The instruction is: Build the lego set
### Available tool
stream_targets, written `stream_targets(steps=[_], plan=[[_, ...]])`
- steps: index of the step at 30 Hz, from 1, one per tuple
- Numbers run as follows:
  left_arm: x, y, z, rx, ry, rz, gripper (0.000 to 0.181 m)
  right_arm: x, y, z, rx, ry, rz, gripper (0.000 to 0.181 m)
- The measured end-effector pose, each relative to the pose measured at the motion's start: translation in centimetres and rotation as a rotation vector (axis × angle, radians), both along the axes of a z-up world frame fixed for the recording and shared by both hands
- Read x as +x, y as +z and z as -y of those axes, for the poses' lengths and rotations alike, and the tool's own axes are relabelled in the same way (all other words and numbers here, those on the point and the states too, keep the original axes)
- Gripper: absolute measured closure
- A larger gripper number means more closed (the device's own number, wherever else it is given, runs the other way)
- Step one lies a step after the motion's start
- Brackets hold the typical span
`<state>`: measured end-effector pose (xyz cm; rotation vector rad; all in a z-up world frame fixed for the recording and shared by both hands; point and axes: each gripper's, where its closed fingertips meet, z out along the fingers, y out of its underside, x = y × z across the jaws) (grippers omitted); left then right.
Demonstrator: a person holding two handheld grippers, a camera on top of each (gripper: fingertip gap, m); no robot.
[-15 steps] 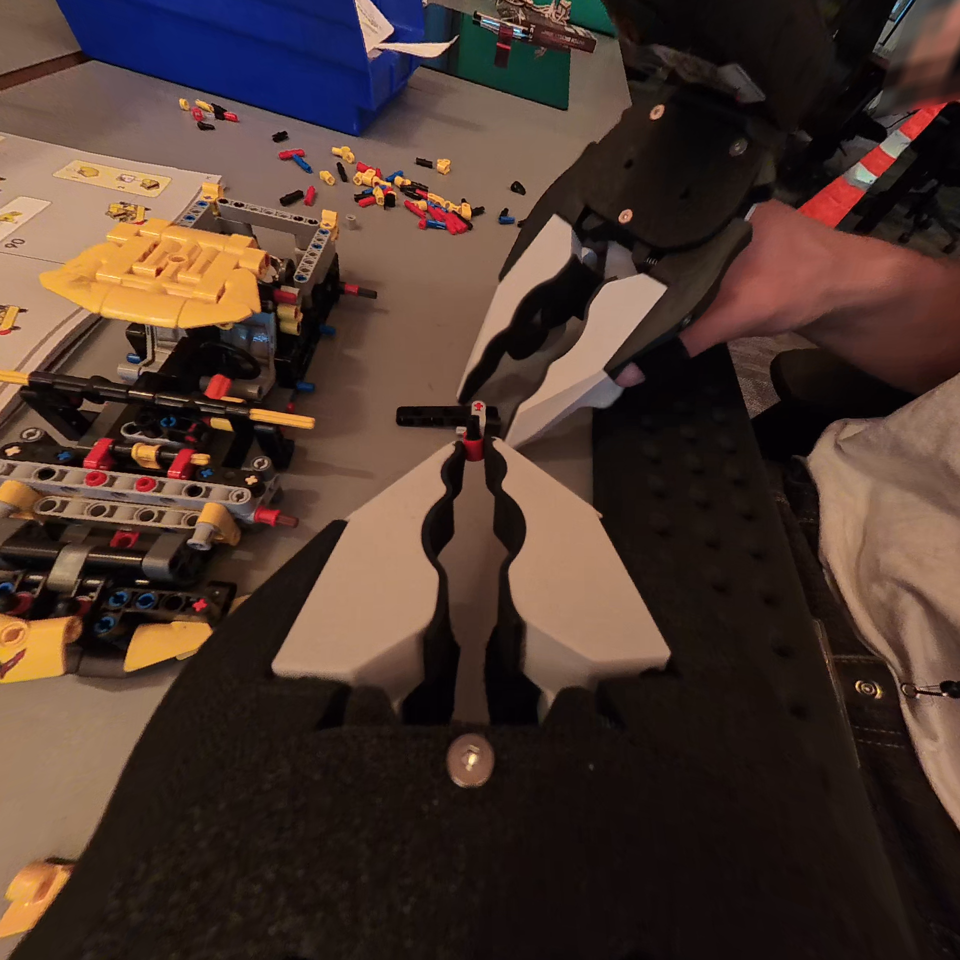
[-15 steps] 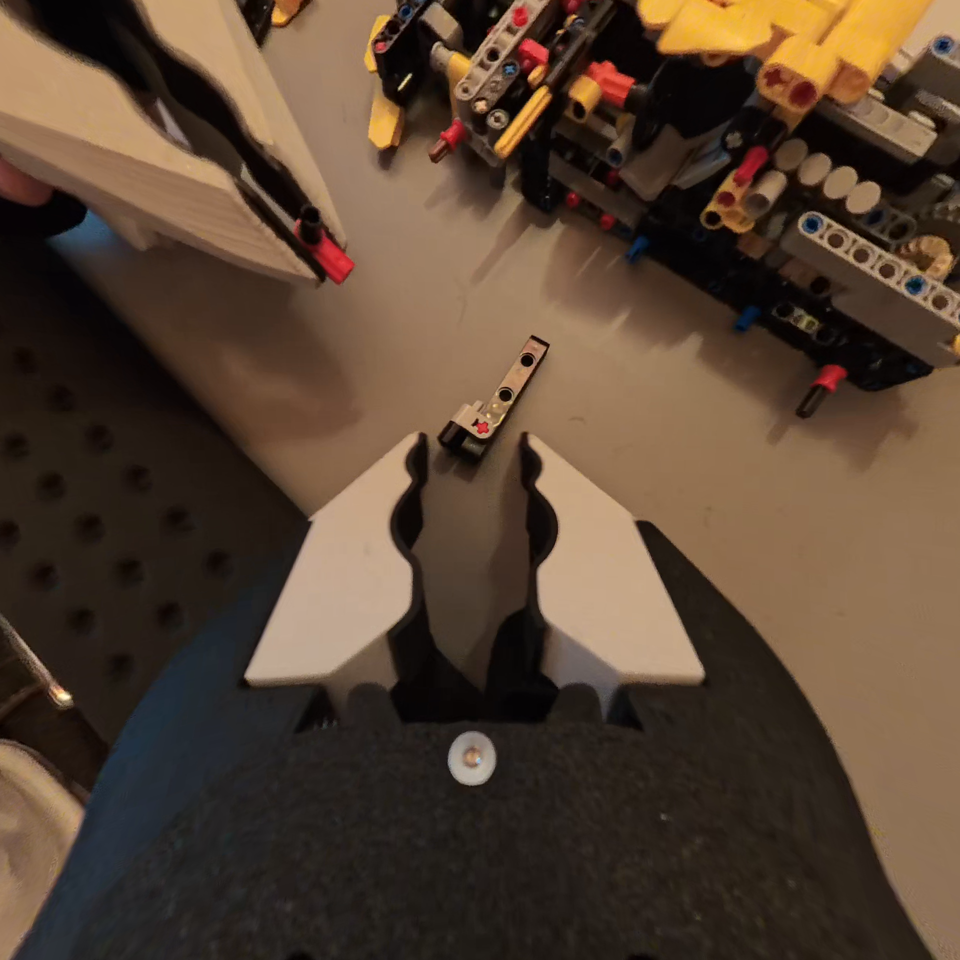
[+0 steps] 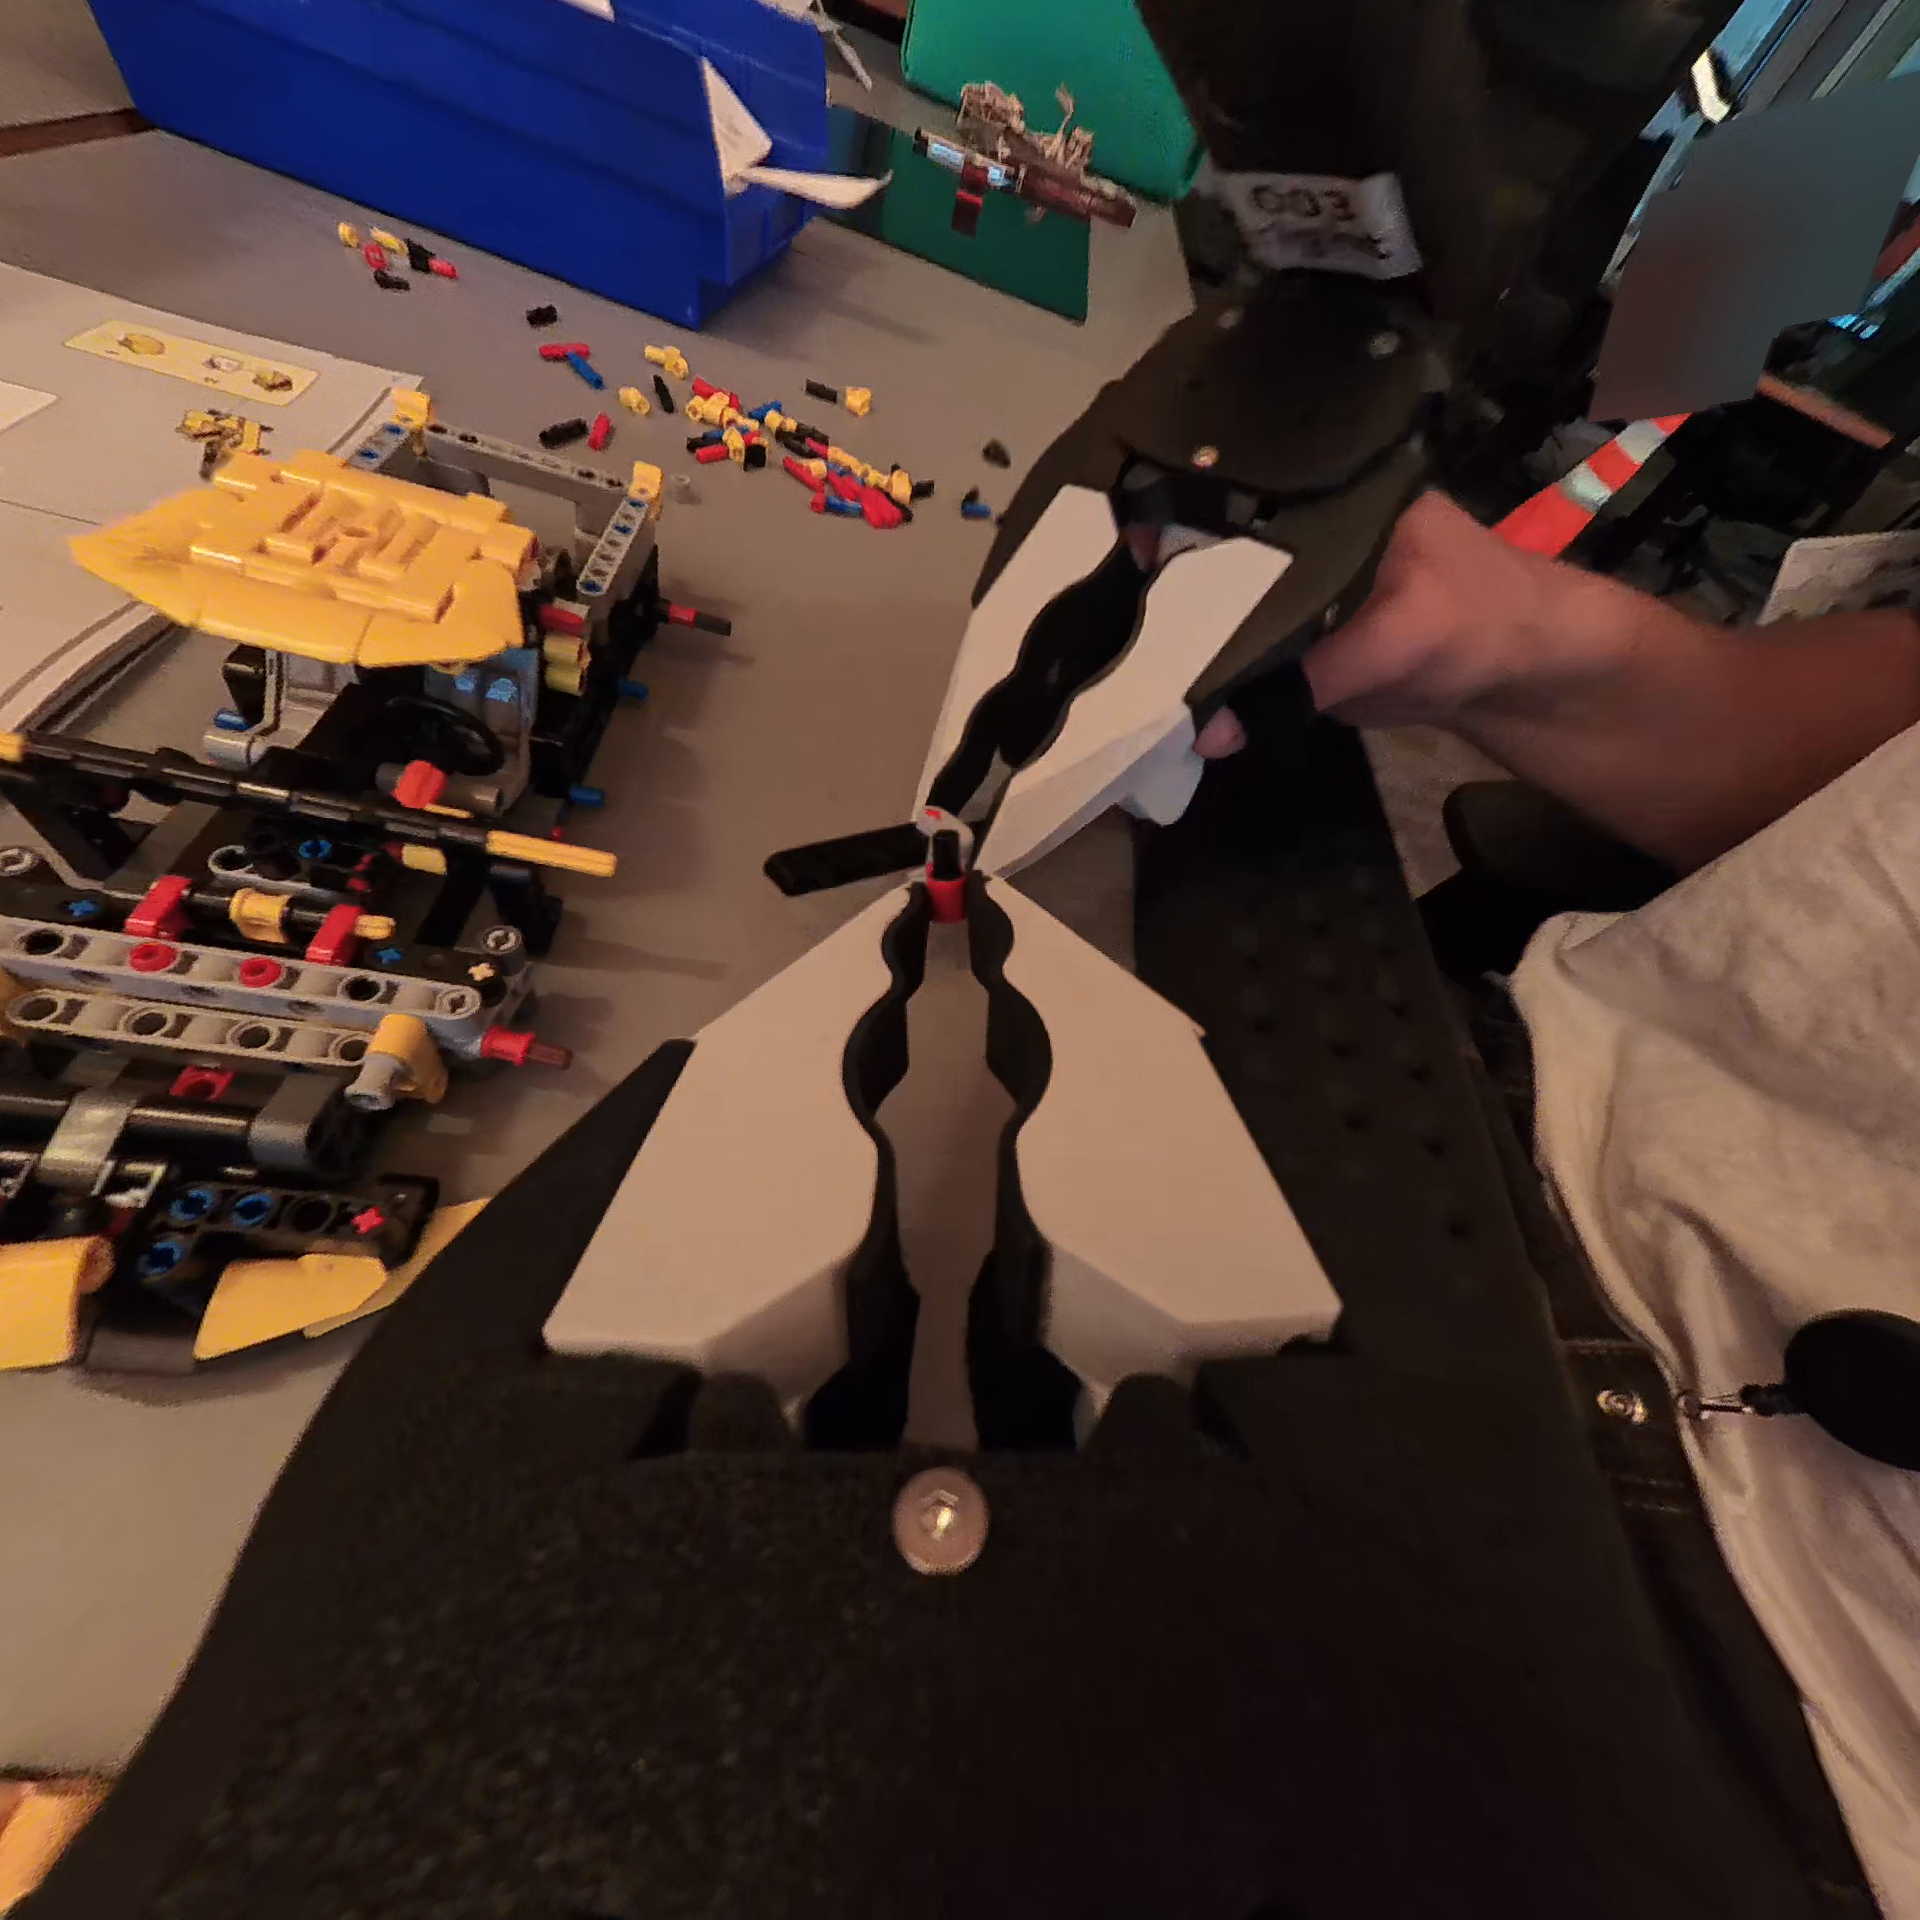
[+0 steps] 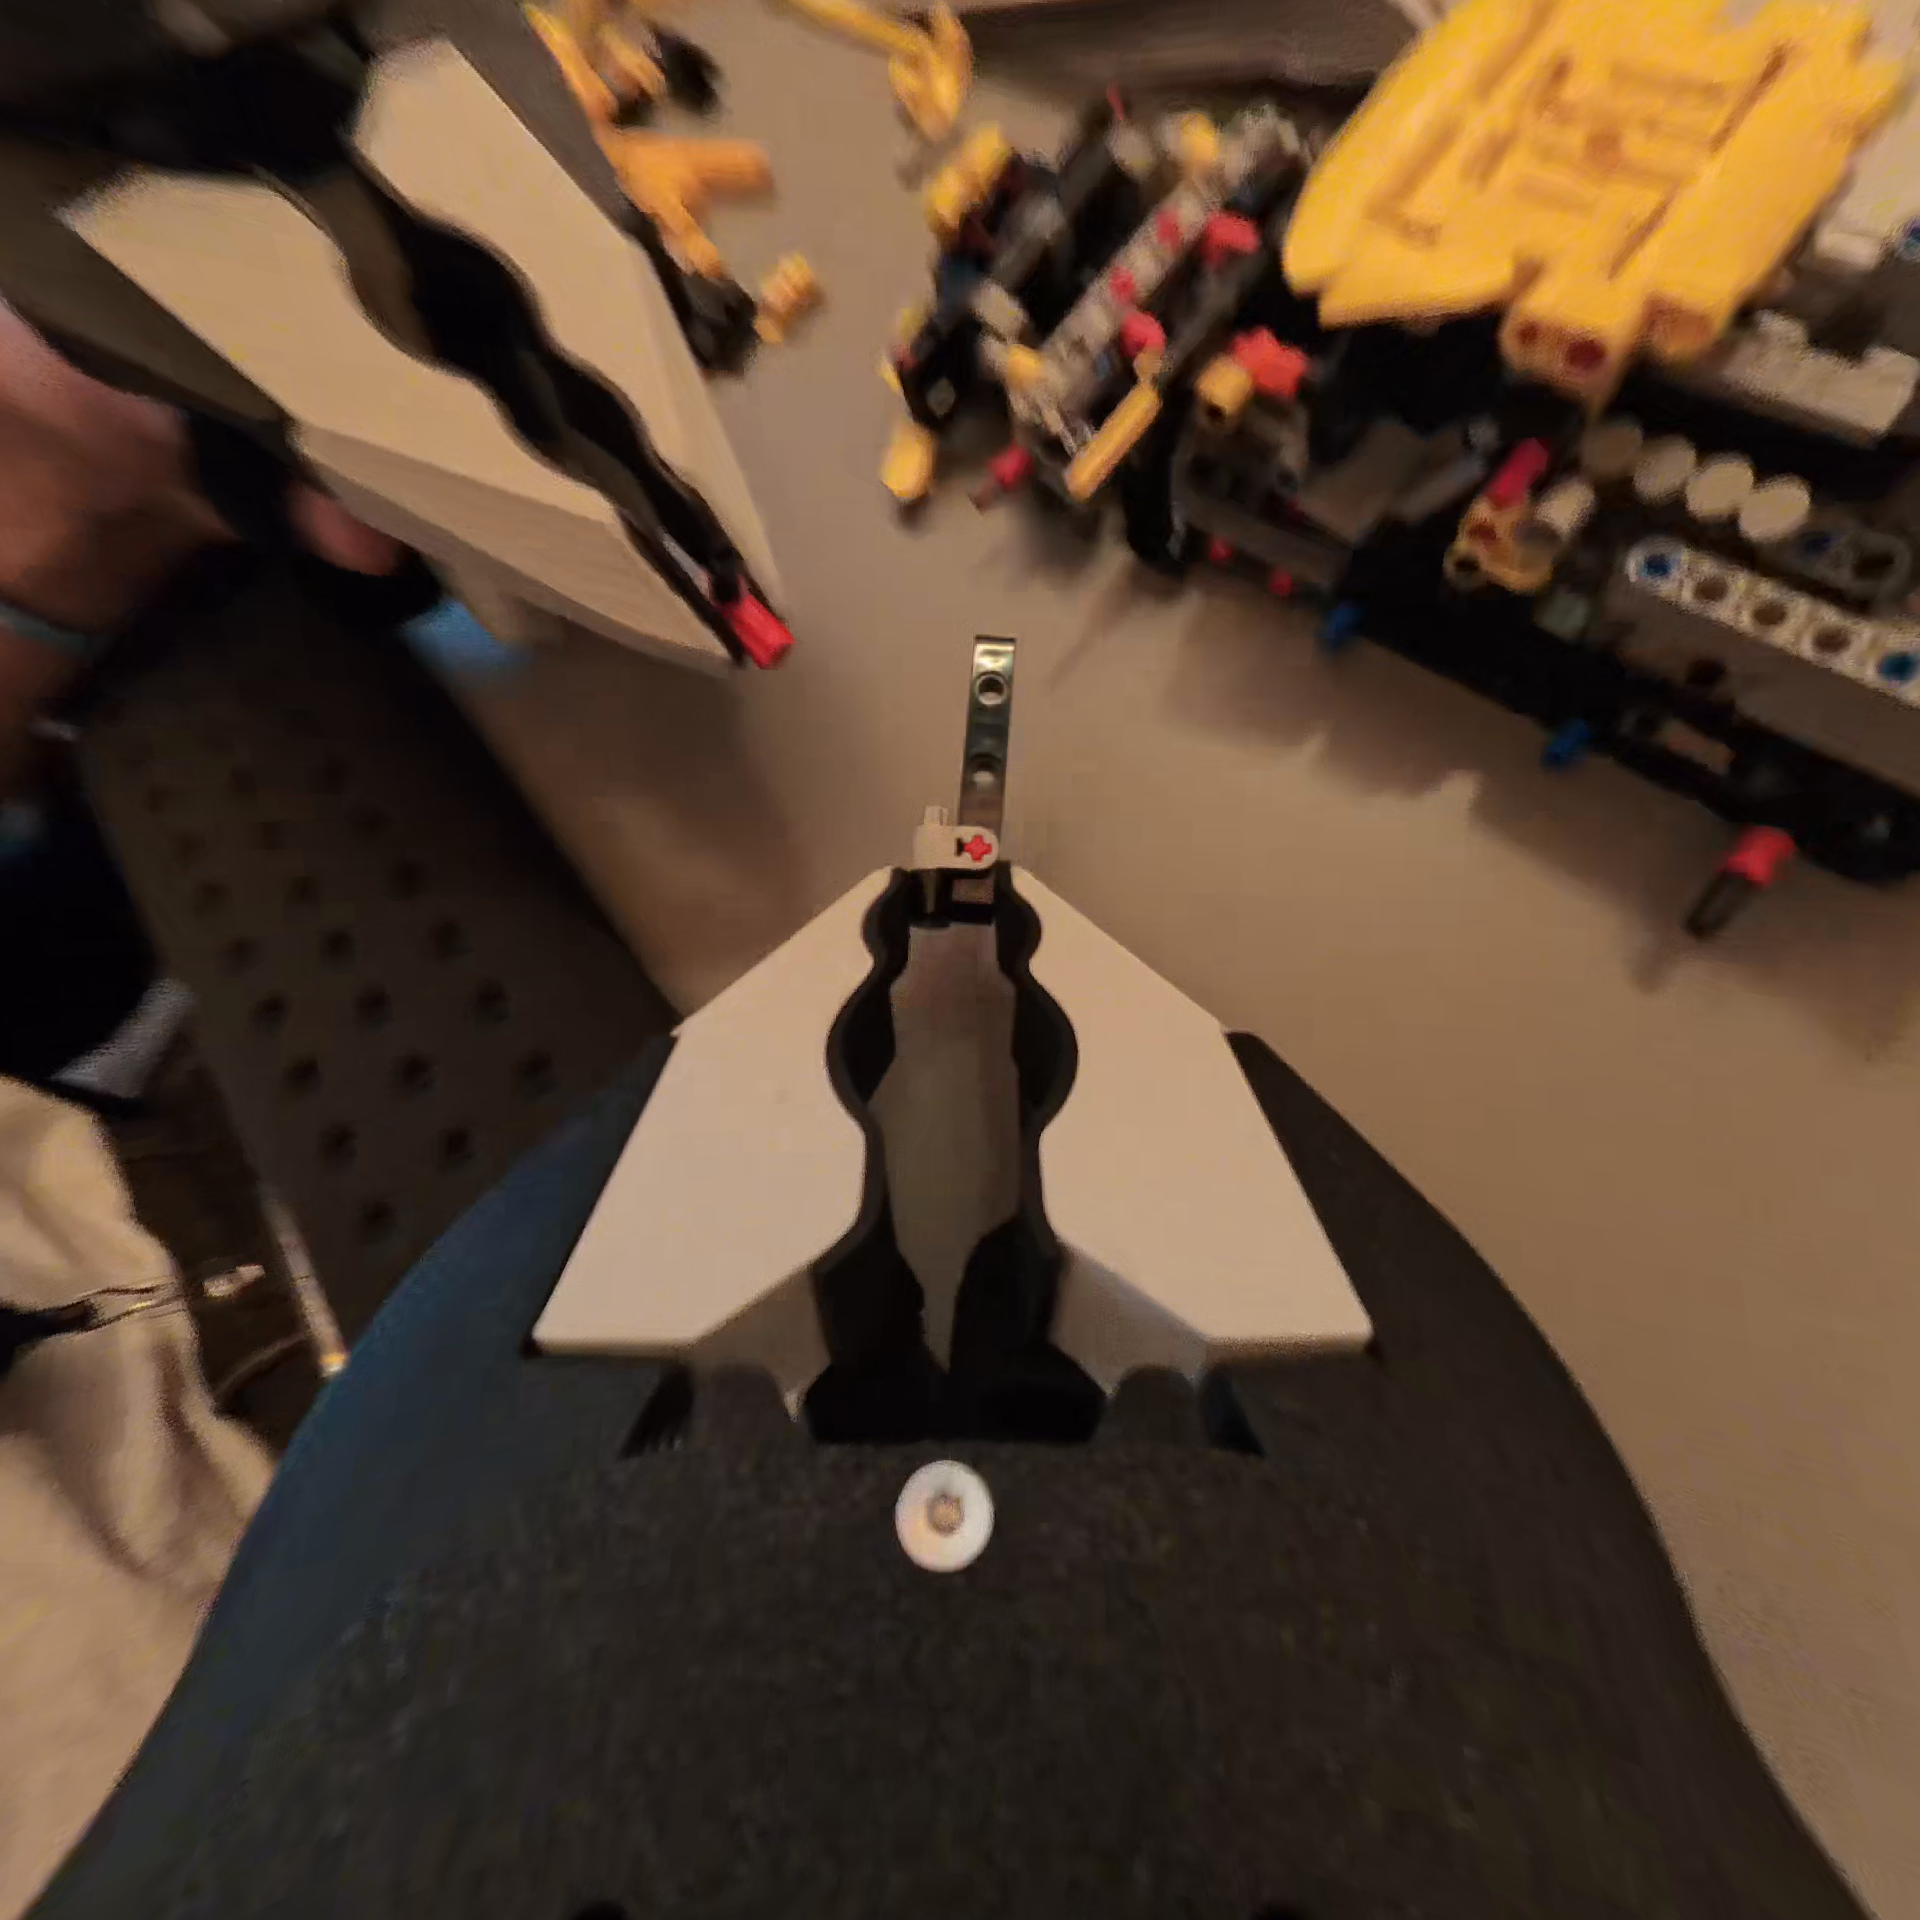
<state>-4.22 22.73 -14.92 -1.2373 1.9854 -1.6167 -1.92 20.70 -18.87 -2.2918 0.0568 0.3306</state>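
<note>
My left gripper point(image 3: 943, 883) is shut on a small red and black pin point(image 3: 943, 878) and holds it above the grey table. My right gripper point(image 4: 951, 883) is shut on a black beam point(image 4: 985, 717) with a grey connector at its near end; the beam sticks out forward, off the table. In the left wrist view the right gripper point(image 3: 951, 826) comes in from the upper right, the beam point(image 3: 842, 860) pointing left, its end just above the pin. In the right wrist view the left gripper point(image 4: 743, 623) with the pin point(image 4: 758, 631) is at upper left. The yellow and black lego model point(image 3: 312, 831) lies left.
Loose small pieces point(image 3: 769, 436) are scattered behind the model, before a blue bin point(image 3: 468, 135) and a green box point(image 3: 1018, 156). An instruction booklet point(image 3: 125, 416) lies at far left. A black perforated mat point(image 3: 1299, 987) and a person's shirt point(image 3: 1714, 1143) are at the right.
My right gripper has shut on the black beam, which lay on the table, and lifted it toward the pin. The left gripper still holds the pin in much the same place.
</note>
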Motion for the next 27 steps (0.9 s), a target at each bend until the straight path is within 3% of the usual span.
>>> stream_targets(steps=[4, 7, 14, 17, 27], plan=[[-0.4, 2.2, -0.3, -0.1, -0.015, 0.073, 0.174, -1.7, 3.9, -1.0, 0.149, 0.217, -0.322, 0.166], [-0.9, 3.4, -0.3, -0.156, -0.047, 0.111, 0.174, -2.8, 5.6, -1.0, 0.243, 0.419, -0.382, 0.166], [-1.6, 3.3, 0.4, -0.156, -0.107, 0.112, 0.174, -2.2, 6.0, -1.2, 0.31, 0.459, -0.546, 0.166], [-1.7, 2.9, 0.6, -0.158, -0.125, 0.076, 0.175, -2.5, 4.4, -1.1, 0.233, 0.463, -0.524, 0.167], [-1.7, 1.1, 1.2, -0.15, -0.155, -0.013, 0.175, -3.5, 4.0, -0.4, 0.201, 0.522, -0.498, 0.166]])
